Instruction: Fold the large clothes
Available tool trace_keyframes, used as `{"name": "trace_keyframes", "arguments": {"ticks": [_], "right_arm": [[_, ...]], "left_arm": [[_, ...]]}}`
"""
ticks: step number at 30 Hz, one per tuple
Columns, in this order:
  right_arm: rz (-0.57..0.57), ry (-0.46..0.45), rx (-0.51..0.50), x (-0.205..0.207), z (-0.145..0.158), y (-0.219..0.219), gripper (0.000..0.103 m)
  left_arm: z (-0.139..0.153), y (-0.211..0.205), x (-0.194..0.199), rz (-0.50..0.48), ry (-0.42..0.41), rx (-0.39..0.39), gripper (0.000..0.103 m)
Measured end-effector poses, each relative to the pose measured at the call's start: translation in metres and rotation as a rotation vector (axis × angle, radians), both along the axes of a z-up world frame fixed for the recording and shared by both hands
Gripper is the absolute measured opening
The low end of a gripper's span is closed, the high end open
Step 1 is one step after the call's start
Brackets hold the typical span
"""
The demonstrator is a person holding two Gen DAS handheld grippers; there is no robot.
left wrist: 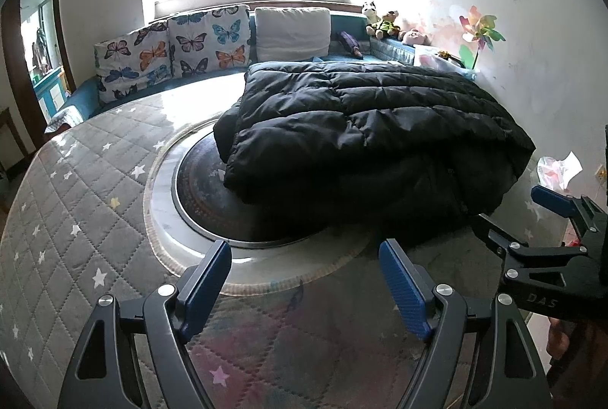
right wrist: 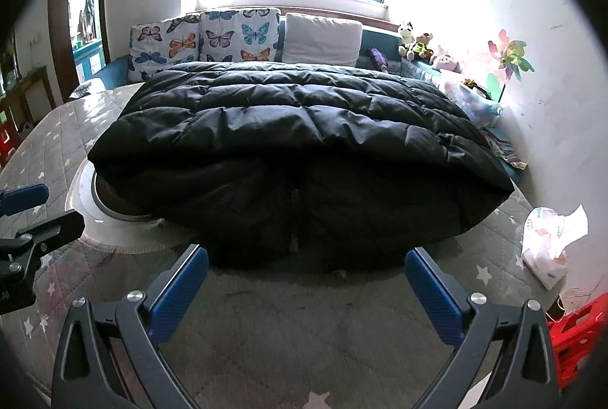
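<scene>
One black down jacket lies folded on your bench; both your left gripper and right gripper hover wide apart, fingers empty.

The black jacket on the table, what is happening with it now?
A person with a gripper in each hand is folding a black puffer jacket on a round table with a quilted star cover. The jacket lies doubled over, one layer on another. The left gripper and the right gripper are both open and empty, near its front edge, touching nothing.
</scene>
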State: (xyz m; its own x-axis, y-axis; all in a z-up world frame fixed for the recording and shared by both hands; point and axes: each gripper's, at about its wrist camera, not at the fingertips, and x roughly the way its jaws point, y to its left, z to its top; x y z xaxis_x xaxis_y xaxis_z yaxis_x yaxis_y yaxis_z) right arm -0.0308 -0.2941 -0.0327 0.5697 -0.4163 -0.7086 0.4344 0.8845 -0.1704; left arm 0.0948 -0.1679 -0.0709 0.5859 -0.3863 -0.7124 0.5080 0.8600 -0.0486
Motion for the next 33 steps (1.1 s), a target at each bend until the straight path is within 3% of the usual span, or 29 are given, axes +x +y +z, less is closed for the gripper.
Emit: {"name": "trace_keyframes", "arguments": {"ticks": [33], "right_arm": [[-0.007, -0.007, 0.003, -0.0049, -0.0026, 0.0019, 0.103]], "left_arm": [[-0.0026, -0.002, -0.0084, -0.015, -0.036, 0.019, 0.085]]}}
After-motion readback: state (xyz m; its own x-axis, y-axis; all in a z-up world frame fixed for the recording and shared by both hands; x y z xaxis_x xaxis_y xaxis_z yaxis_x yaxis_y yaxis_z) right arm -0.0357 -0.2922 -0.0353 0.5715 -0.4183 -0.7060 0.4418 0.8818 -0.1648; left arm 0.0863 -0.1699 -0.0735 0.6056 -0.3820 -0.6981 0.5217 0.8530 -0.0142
